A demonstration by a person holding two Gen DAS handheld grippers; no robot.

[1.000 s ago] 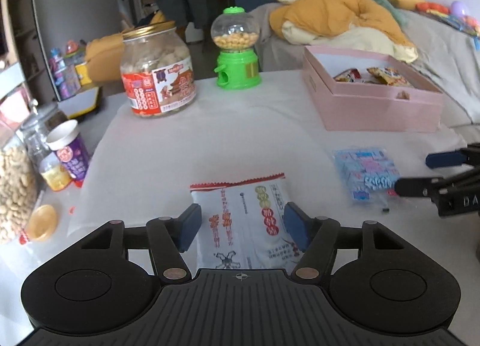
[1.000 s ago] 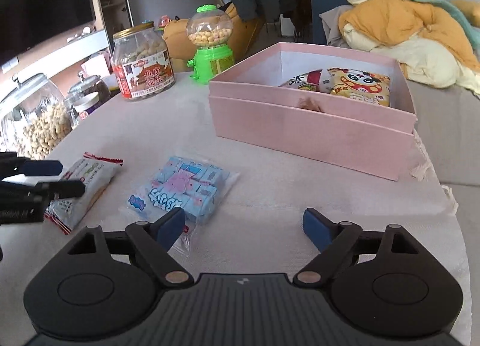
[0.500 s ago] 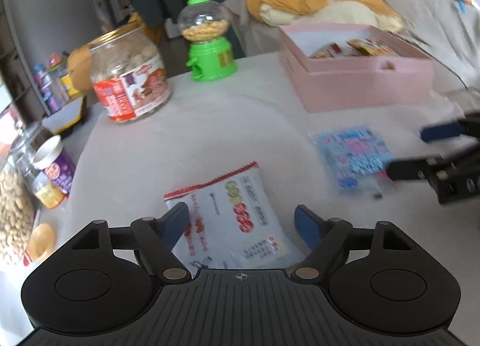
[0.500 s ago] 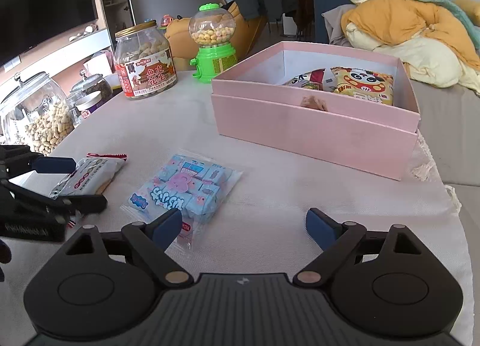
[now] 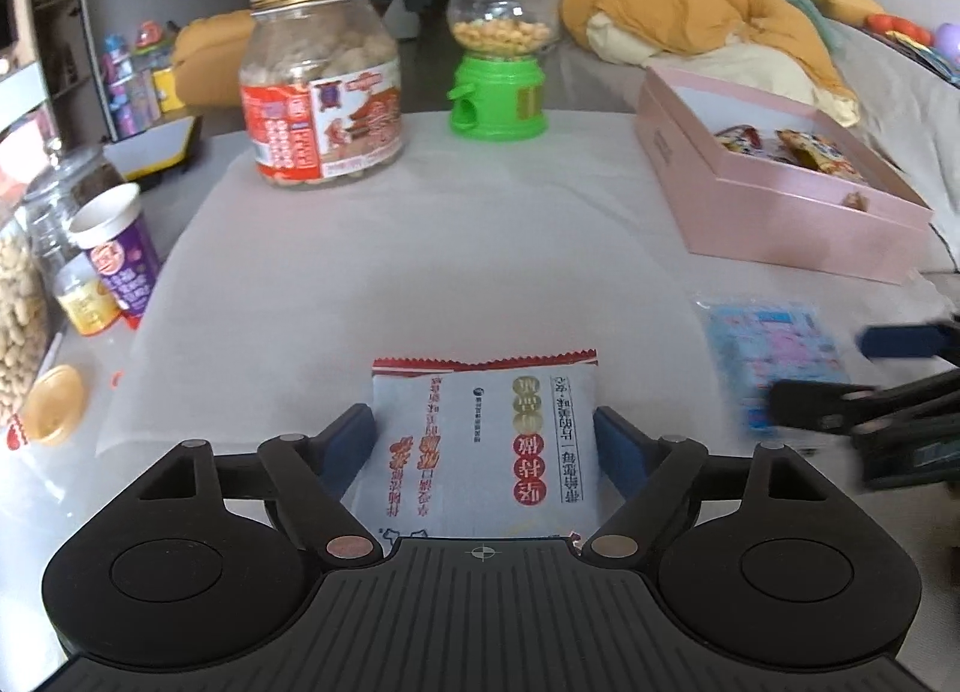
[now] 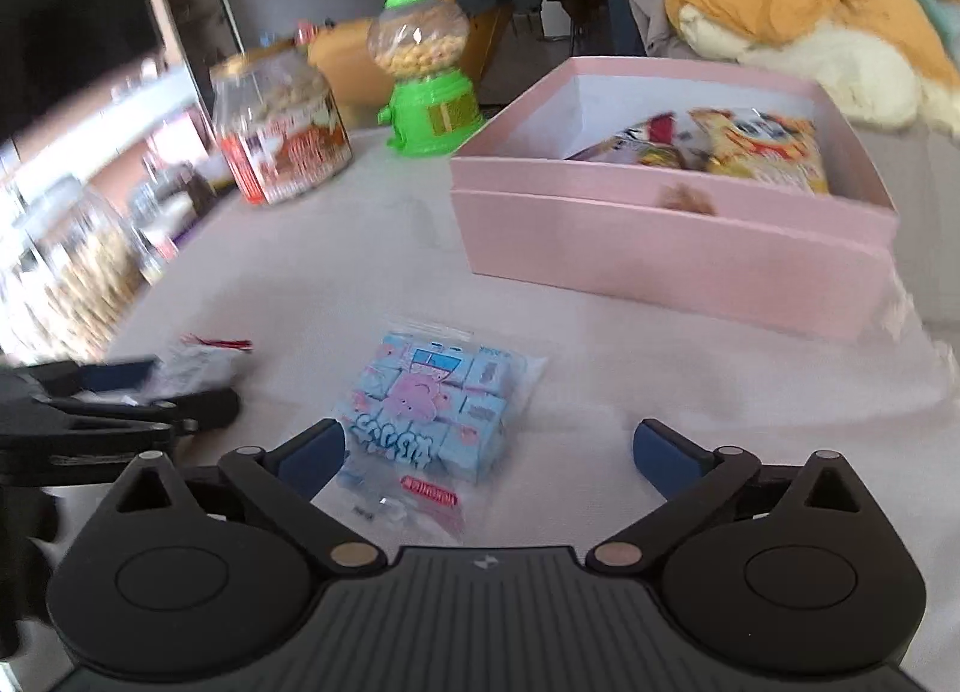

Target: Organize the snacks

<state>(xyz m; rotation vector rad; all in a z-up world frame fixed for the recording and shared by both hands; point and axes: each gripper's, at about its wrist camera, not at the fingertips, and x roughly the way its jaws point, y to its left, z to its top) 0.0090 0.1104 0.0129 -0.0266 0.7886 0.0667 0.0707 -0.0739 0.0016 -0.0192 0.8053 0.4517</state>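
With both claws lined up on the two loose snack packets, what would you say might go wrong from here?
1. The white foil snack packet with the red serrated edge fills nearly the whole gap of the open left claw, so a finger could land on it and crumple it.
2. The clear bag of blue candy boxes sits off-centre towards one side of the opening right claw; closing may pinch only loose film.
3. The claws work side by side and might collide.
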